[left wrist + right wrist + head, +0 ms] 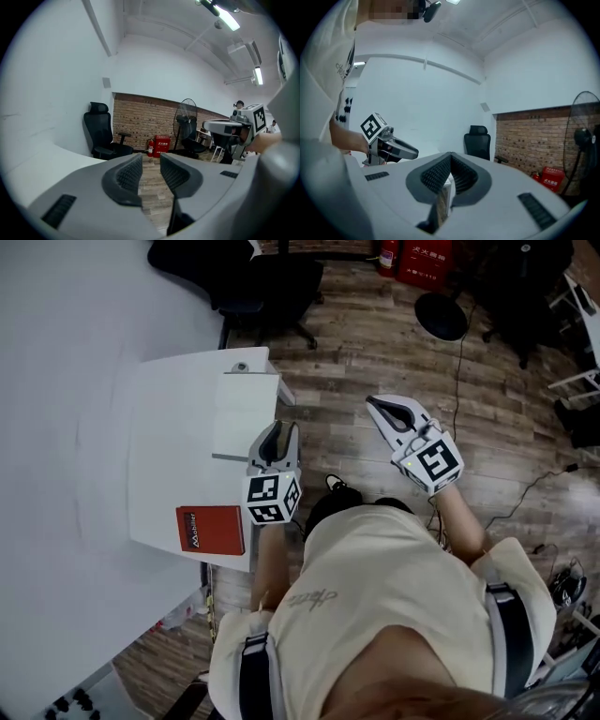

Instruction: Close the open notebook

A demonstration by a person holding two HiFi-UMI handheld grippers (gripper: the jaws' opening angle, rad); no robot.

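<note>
Hovering at the edge of the table (178,399), the left gripper (279,434) points toward the notebook (246,414), which seems to lie open and flat, white pages up, close to that edge. Its tongs stand slightly apart with nothing between them, likely readied to catch a cover. The right gripper (382,409) hangs over the floor (375,343), well apart from the table, tongs pressed together and empty, so it seems held in reserve. A red book (211,529) lies shut nearer the person and needs no work. Closing has not begun.
</note>
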